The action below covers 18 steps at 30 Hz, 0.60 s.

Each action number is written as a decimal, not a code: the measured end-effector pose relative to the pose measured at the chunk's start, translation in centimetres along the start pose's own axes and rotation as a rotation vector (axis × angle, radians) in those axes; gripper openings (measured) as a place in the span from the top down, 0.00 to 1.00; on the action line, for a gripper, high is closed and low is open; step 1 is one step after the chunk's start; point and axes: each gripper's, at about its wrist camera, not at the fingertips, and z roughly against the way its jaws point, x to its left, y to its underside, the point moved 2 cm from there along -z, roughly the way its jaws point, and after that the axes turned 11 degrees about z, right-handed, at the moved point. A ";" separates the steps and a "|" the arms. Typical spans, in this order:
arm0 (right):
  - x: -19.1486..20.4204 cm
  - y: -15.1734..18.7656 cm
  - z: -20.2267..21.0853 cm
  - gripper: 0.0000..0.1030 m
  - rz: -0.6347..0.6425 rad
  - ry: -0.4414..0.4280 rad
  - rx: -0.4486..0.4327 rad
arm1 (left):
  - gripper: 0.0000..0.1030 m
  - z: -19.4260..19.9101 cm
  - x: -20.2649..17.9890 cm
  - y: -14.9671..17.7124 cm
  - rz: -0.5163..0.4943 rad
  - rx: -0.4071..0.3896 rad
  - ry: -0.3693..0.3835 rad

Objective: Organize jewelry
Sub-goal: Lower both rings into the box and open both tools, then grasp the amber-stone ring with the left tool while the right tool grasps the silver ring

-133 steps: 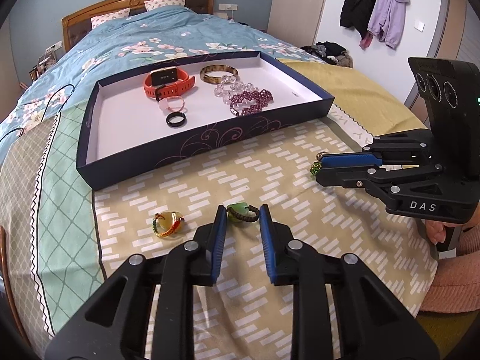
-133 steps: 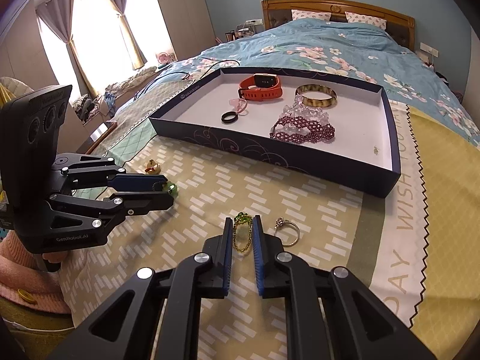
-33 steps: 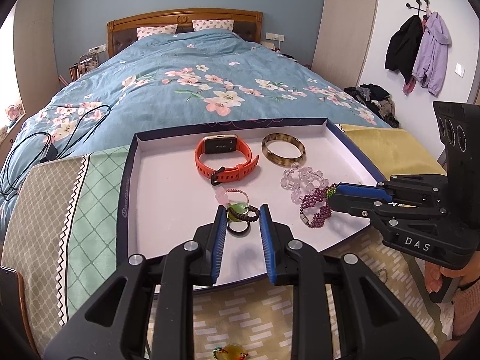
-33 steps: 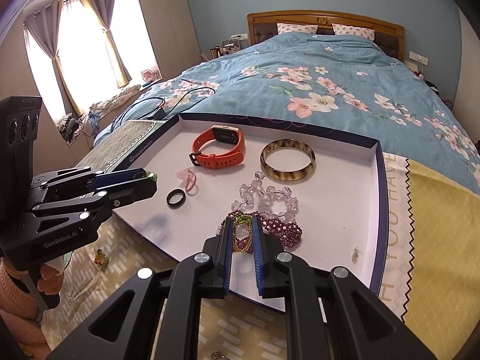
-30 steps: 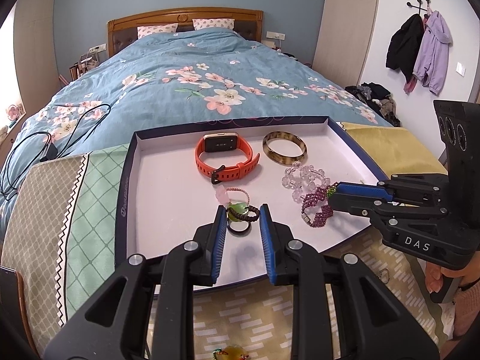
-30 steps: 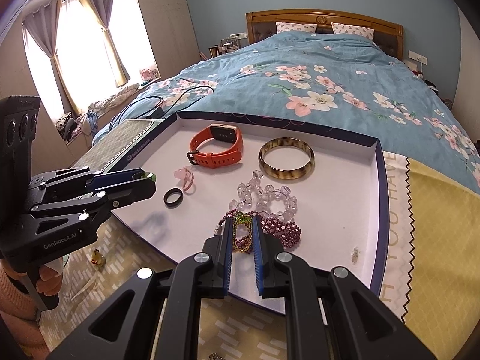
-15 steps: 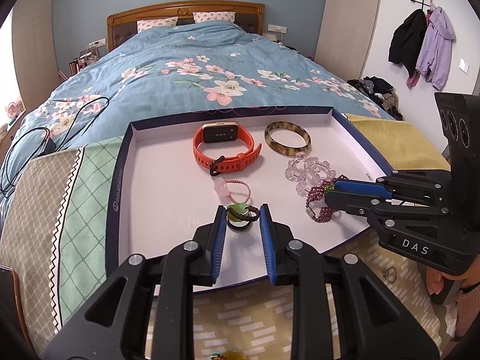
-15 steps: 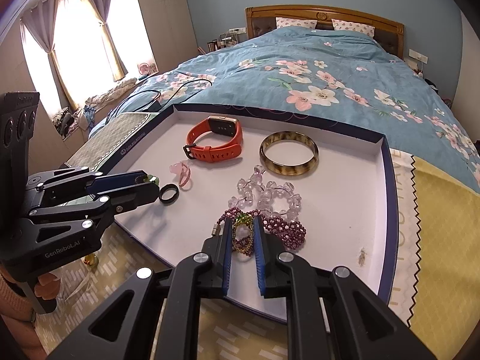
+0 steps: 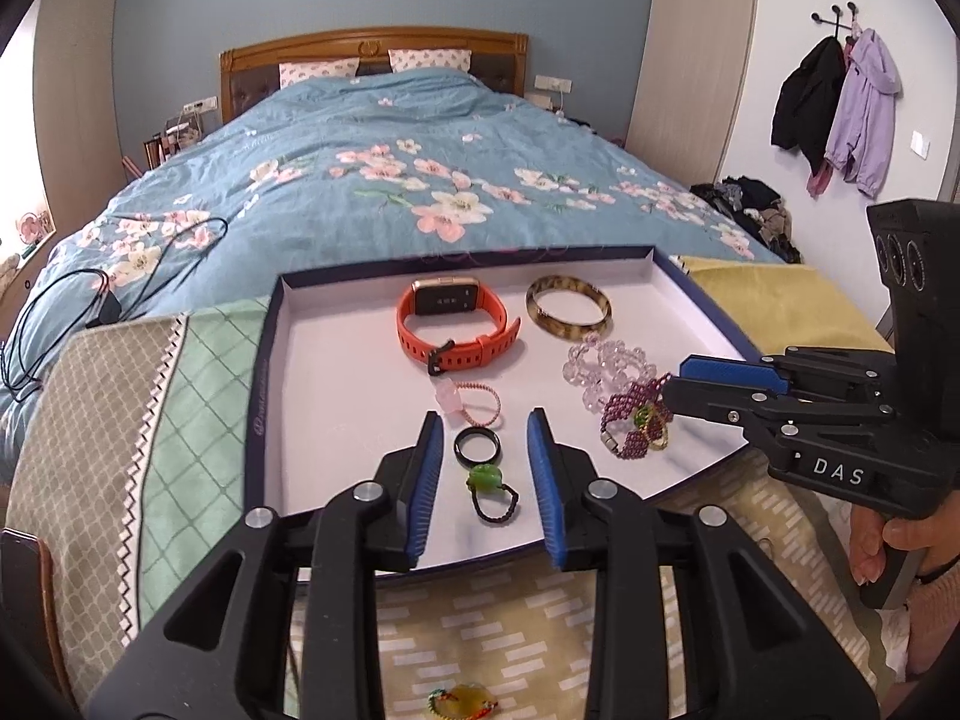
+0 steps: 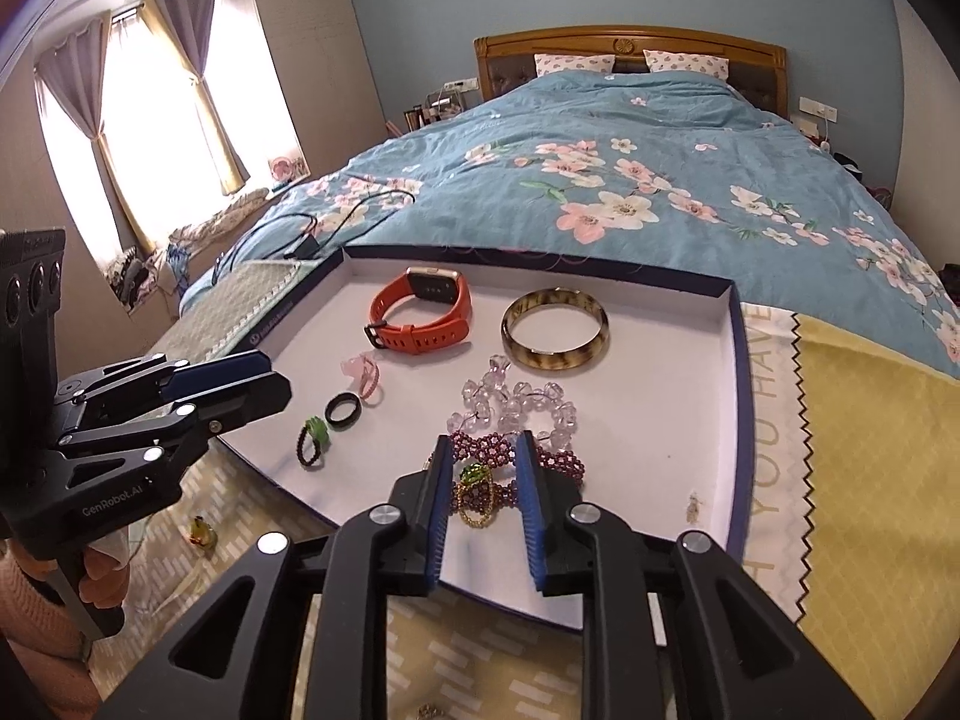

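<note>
White-lined and navy-walled, the tray (image 9: 270, 360) lies on the bed. The left gripper (image 9: 485, 438) has just been opening; its jaws stand apart around a green-stone ring (image 9: 491, 489) lying free on the tray floor, near a black ring (image 9: 477, 446). The right gripper (image 10: 483, 468), also just opening, straddles a gold ring with a green stone (image 10: 475, 495) resting on the purple beaded bracelet (image 10: 510, 450).

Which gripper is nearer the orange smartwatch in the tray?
Left, narrowly. The left gripper hangs almost straight in front of the orange smartwatch, over the black ring. The right gripper sits off to the side, over the purple beaded bracelet.
</note>
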 end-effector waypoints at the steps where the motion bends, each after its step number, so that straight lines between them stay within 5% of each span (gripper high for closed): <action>1: 0.0 0.1 0.5 0.78 -0.002 -0.001 -0.008 | 0.68 0.7 0.0 -0.2 -0.001 -0.014 0.005; 10: 1.0 2.2 4.1 0.71 0.014 -0.021 -0.024 | 0.64 6.7 2.2 0.7 0.003 -0.083 0.037; 18: 1.6 5.8 3.9 0.65 0.000 -0.021 0.055 | 0.61 7.7 2.7 5.6 -0.051 0.020 0.032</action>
